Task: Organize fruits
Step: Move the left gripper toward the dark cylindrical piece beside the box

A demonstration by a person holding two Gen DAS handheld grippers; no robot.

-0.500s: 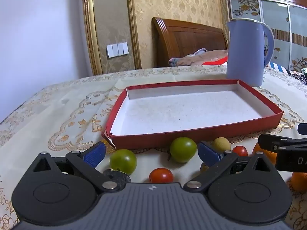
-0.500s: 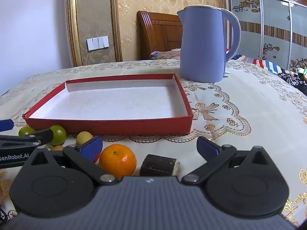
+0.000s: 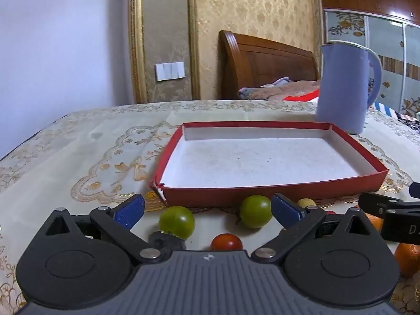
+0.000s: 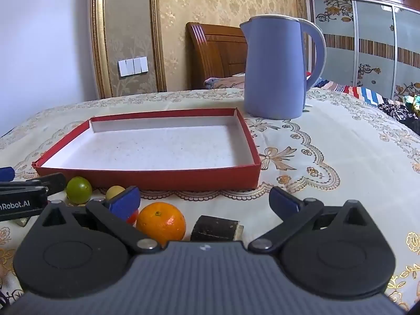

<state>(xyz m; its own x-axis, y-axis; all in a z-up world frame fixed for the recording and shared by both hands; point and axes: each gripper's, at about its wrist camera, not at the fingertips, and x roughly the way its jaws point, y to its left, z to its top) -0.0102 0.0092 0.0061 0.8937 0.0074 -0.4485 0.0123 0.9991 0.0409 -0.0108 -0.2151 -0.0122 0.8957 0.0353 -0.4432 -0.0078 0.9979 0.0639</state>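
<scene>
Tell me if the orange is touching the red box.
Apart. The right wrist view shows the orange sitting nearer the camera than the red box, with a strip of tablecloth between them.

left gripper: grey ribbed housing with a small white logo, flanked by two black rounded plates, each with a raised disc and a triangular cut-out. black link arms on silver pivot screws carry blue-padded fingers. right gripper: same build and colours. in the right wrist view, the left unit's black side bears white lettering "nrobot.ai".
</scene>
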